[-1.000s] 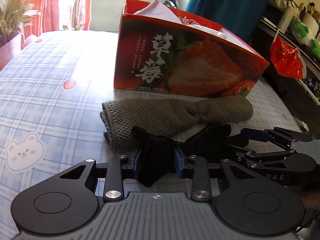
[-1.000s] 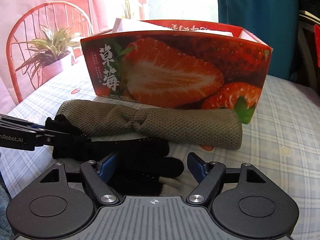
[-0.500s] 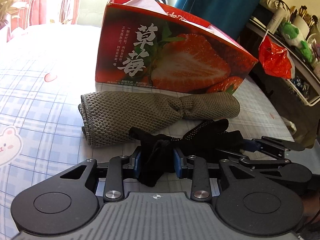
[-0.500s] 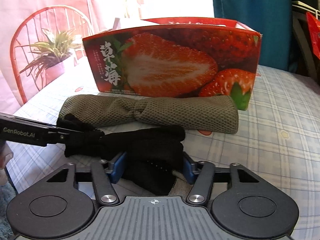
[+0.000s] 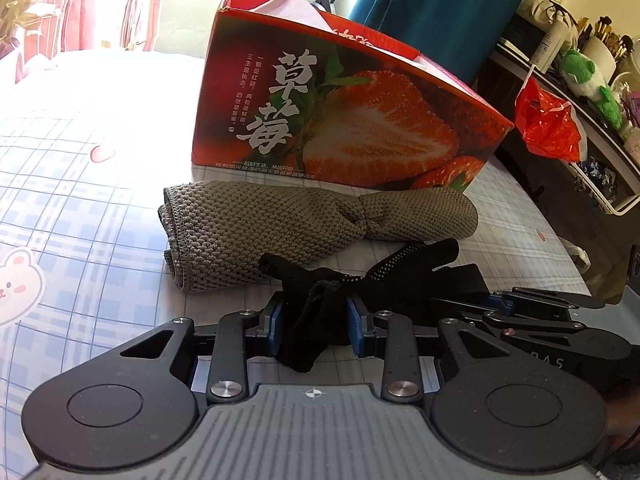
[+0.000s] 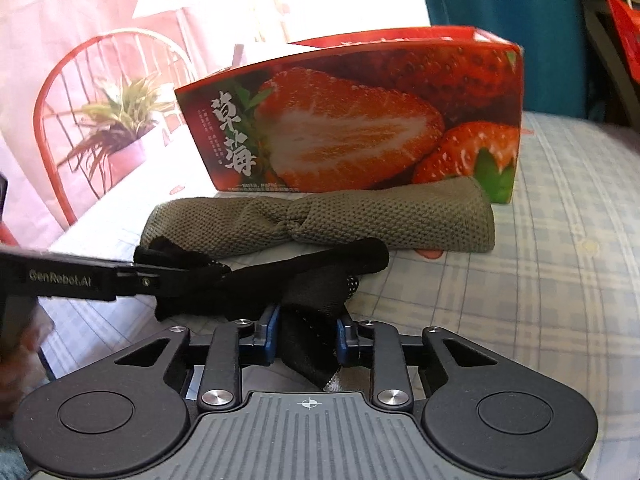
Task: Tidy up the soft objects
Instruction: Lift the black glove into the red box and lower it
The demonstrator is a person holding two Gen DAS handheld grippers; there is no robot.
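Left wrist view: the left gripper [image 5: 314, 322] is clamped on one end of the black glove [image 5: 404, 270], which lies on the tablecloth [image 5: 80, 200] before the folded grey cloth [image 5: 280, 224] and strawberry box [image 5: 340, 120]; neither is boxed yet, I judge.

Right wrist view: the right gripper [image 6: 306, 334], jaws just closing, pinches the glove's other end; only here a red chair [image 6: 52, 92] shows.

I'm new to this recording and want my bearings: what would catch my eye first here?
The tall red cardboard box printed with a cut strawberry dominates, standing at the back of the checked blue tablecloth. Just in front of it lies a rolled grey-green knitted cloth. Nearest the cameras, a black dotted glove is pinched by both tongs: the left tongs at one end, the right tongs, which have just been closing, at the other.
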